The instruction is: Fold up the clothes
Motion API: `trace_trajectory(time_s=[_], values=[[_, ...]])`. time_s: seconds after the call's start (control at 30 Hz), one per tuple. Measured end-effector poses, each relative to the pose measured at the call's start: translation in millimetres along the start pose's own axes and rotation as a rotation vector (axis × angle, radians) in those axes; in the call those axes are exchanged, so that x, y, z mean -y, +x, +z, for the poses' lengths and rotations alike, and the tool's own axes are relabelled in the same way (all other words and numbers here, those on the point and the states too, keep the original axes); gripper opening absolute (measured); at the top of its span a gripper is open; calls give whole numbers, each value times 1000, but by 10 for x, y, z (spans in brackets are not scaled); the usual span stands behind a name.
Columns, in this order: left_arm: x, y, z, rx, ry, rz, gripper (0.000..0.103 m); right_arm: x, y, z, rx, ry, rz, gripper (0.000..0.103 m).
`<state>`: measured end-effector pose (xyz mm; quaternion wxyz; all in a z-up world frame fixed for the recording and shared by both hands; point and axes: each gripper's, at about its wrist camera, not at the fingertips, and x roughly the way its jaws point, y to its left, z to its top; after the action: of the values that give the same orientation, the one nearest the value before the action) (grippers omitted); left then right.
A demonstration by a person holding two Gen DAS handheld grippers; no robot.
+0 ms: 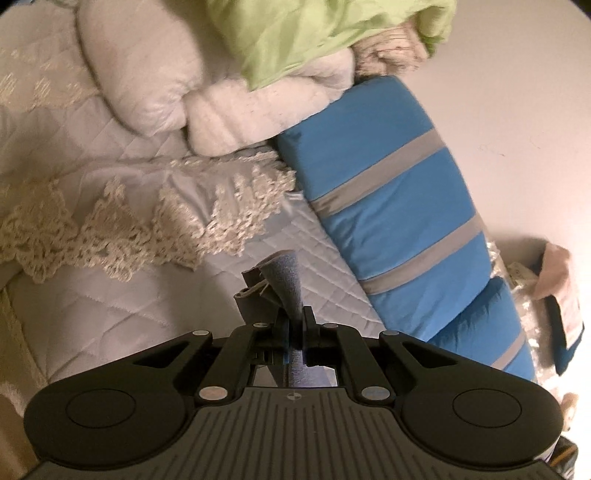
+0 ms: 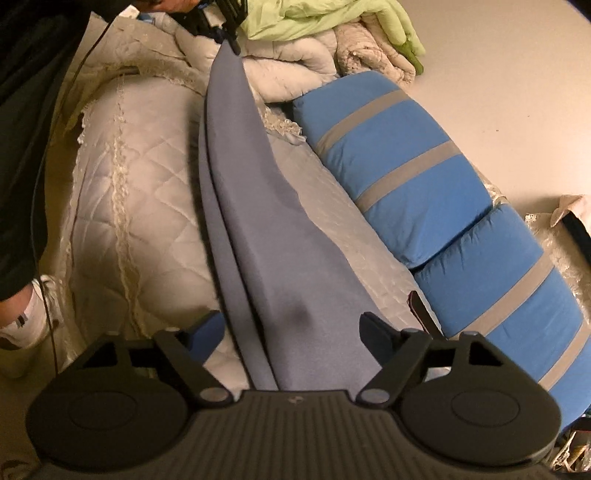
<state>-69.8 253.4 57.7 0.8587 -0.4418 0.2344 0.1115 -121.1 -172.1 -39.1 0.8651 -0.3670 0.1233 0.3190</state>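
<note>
A long grey-blue garment point(image 2: 266, 229) hangs stretched over the white quilted bed point(image 2: 140, 177). Its far end is pinched at the top of the right wrist view by my left gripper point(image 2: 234, 44). In the left wrist view, that left gripper point(image 1: 293, 321) is shut on a bunched corner of the garment point(image 1: 284, 280), which pokes out past the fingertips. My right gripper point(image 2: 291, 326) is open wide. The garment's near end runs between its two fingers point(image 2: 208, 330) and under the gripper body. I cannot tell whether the cloth touches either pad.
Two blue pillows with grey stripes point(image 2: 399, 158) line the bed's right side along a pale wall. A white duvet point(image 1: 147, 74), a lace-edged cover point(image 1: 110, 229) and green fabric point(image 1: 314, 33) are piled at the far end. A person's dark clothing point(image 2: 26, 147) fills the left.
</note>
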Motion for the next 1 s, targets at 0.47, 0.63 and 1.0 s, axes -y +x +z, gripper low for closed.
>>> trace_trajectory(time_s=[0.47,0.63,1.0], values=[[-11,27,-6,-4,-27,7,5,-491,114,-57,-35,-314,-76,42],[15,32,-9,7,-20,11,5,-663,150,-107,-51,-440,-89,3],[169,-9,-39,42,83,-1,5,-487,-87,-37,-2,-257,70,65]])
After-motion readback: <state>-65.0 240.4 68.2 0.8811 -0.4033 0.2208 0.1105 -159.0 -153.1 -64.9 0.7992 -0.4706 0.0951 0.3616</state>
